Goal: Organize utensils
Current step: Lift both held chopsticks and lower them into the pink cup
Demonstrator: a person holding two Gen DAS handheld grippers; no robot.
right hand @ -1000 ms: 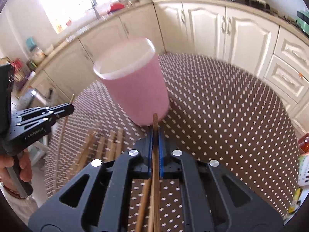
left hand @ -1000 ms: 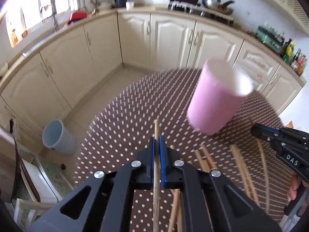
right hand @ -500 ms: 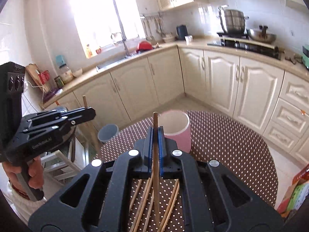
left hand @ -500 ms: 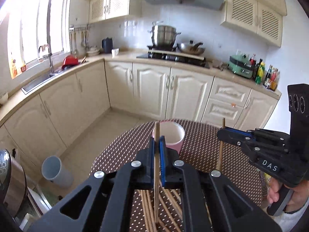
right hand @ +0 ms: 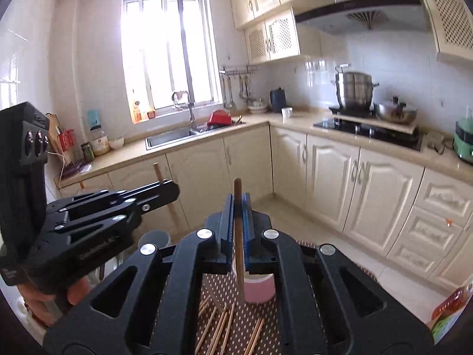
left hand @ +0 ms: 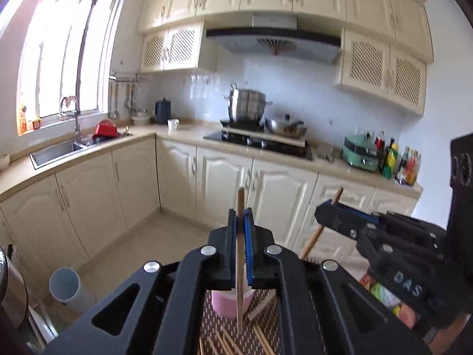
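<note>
My left gripper [left hand: 241,211] is shut on a wooden chopstick [left hand: 240,266] that stands upright between its blue pads, high above the table. My right gripper [right hand: 238,198] is shut on a second chopstick [right hand: 239,251], also upright. Each gripper shows in the other's view: the right gripper [left hand: 334,216] with its tilted chopstick [left hand: 316,233], and the left gripper [right hand: 168,190]. Far below, the pink cup [left hand: 230,301] [right hand: 260,290] stands on the brown dotted tablecloth [left hand: 266,319]. Several loose chopsticks [right hand: 218,325] lie in front of the cup.
Cream kitchen cabinets [left hand: 224,183] and a counter with a sink [right hand: 168,136] and a stove [left hand: 260,142] run behind the table. A grey bin [left hand: 63,288] stands on the floor at left. A colourful package [right hand: 446,313] sits at the table's right. A hand [right hand: 44,295] holds the left gripper.
Both grippers have risen and tipped upward, each carrying its chopstick. The pink cup and table have dropped to the bottom of both views.
</note>
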